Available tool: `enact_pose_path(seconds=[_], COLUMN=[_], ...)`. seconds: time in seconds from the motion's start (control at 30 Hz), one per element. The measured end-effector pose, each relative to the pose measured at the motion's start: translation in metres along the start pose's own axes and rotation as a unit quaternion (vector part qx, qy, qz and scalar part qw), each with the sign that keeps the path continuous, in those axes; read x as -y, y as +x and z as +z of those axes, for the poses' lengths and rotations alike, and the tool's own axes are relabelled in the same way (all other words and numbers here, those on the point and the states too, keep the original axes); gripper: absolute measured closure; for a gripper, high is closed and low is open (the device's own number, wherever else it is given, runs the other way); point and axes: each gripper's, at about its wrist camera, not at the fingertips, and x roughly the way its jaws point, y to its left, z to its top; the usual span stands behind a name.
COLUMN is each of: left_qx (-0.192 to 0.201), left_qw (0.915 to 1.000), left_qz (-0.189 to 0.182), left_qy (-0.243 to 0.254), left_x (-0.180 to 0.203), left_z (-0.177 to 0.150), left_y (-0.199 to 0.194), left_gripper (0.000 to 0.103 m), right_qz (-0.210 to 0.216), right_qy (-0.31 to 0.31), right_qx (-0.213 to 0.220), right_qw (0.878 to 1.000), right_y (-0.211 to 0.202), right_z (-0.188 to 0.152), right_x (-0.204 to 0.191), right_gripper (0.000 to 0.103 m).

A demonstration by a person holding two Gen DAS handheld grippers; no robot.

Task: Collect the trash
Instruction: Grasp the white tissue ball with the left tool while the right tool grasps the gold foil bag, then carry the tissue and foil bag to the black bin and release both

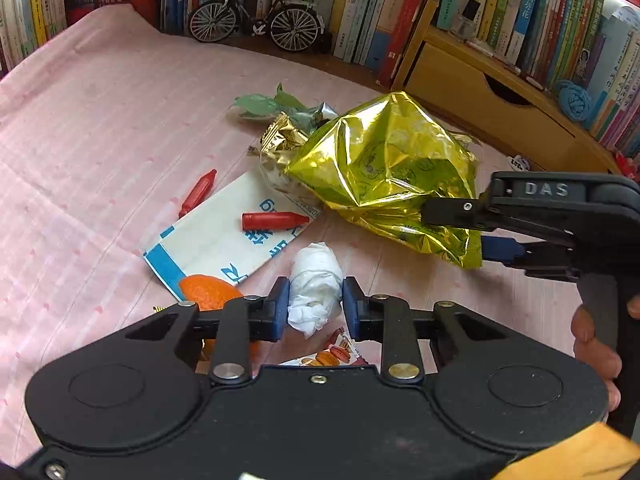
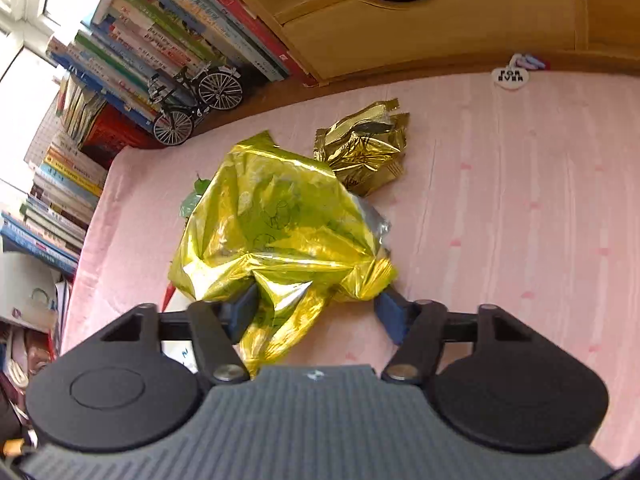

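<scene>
A crumpled white tissue wad [image 1: 316, 284] sits between the blue pads [image 1: 282, 308] of my left gripper [image 1: 316, 309], which is shut on it just above the pink tablecloth [image 1: 100, 140]. A large crinkled gold foil bag [image 1: 384, 164] lies to the right. My right gripper [image 1: 454, 230] reaches in from the right, its fingers straddling the bag's near corner. In the right wrist view the gold bag [image 2: 276, 232] fills the gap between the wide-apart fingers of the right gripper [image 2: 316, 312], which is open. A small gold wrapper [image 2: 362, 152] lies behind the bag.
Two red crayons [image 1: 198, 192] [image 1: 274, 220], a white and blue paper packet [image 1: 216, 240], an orange [image 1: 208, 292], a green wrapper [image 1: 264, 104] and a macaron wrapper [image 1: 336, 354] lie around. A model bicycle [image 1: 256, 20], books and a wooden drawer [image 1: 480, 92] line the back.
</scene>
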Motion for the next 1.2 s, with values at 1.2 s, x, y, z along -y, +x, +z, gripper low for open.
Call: enact_pose_path(seconds=[1.2], left_qx=[0.126], left_qw=[0.9906], left_qz=[-0.052], left_qy=[-0.001], left_x=[-0.074], left_z=[-0.092], left_y=[-0.224], left_gripper=[0.078], right_qz=[-0.066], right_qy=[-0.05], right_qx=[0.178], right_qw=[0.98], right_y=[-0.18], right_z=[-0.14], right_x=[-0.12], right_gripper=[0.082])
